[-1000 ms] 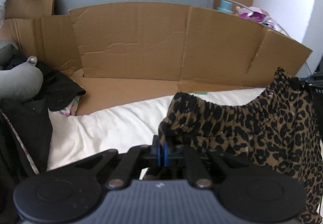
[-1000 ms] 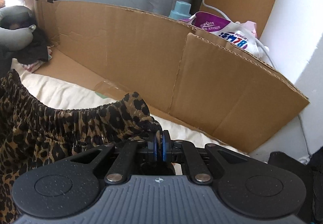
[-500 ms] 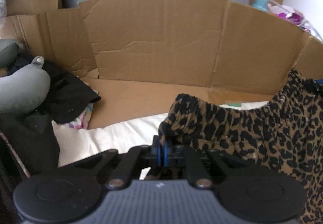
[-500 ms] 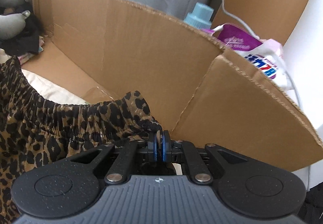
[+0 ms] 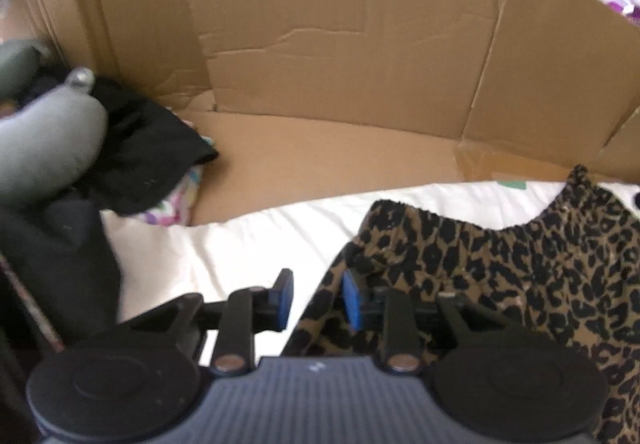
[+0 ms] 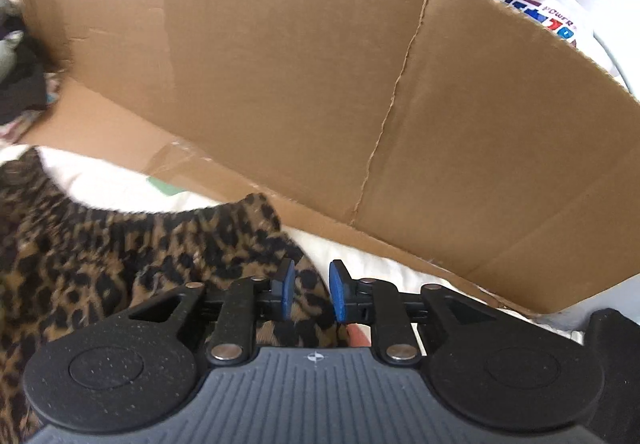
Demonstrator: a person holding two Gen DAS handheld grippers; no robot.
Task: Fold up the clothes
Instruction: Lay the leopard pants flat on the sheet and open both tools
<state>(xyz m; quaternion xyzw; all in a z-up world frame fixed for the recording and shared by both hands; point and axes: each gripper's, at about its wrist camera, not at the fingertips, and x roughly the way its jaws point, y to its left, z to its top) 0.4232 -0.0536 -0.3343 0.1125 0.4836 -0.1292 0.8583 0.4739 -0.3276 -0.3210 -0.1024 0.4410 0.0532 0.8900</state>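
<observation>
Leopard-print garment (image 5: 520,276), something with a gathered elastic waistband, lies on the cream bedding (image 5: 224,252) with that waistband stretched between the two tongs. Its left corner sits just ahead of and partly between the left gripper (image 5: 316,298); its right corner sits the same way at the right gripper (image 6: 311,294).

Both tongs have just been opening. The blue pads of the left gripper stand apart, with the cloth edge draped against the right-hand pad and the left-hand pad clear of it over bare bedding. The right gripper's pads are parted too; leopard cloth lies in the gap between them, but neither pad looks to be pressing on it. So I read both as spread and letting go, not pinching.

The step in hand seems to be the laying-down: the waistband has been set flat on the bedding and the corners are being released. Beyond the tongs stands a cardboard wall (image 6: 280,63), with its flap lying flat just ahead of the bedding's edge. Off to the left of the left gripper there is a heap of dark clothes (image 5: 152,159) and a grey padded thing (image 5: 44,139).

Next, I would guess, the tongs need to back off without dragging the cloth, since it may cling to the pads. Then each must find a fresh hold, probably on the hem or a side edge, to carry one half over the other. How the lower part of the garment lies I cannot tell; the tongs' bodies hide it.
</observation>
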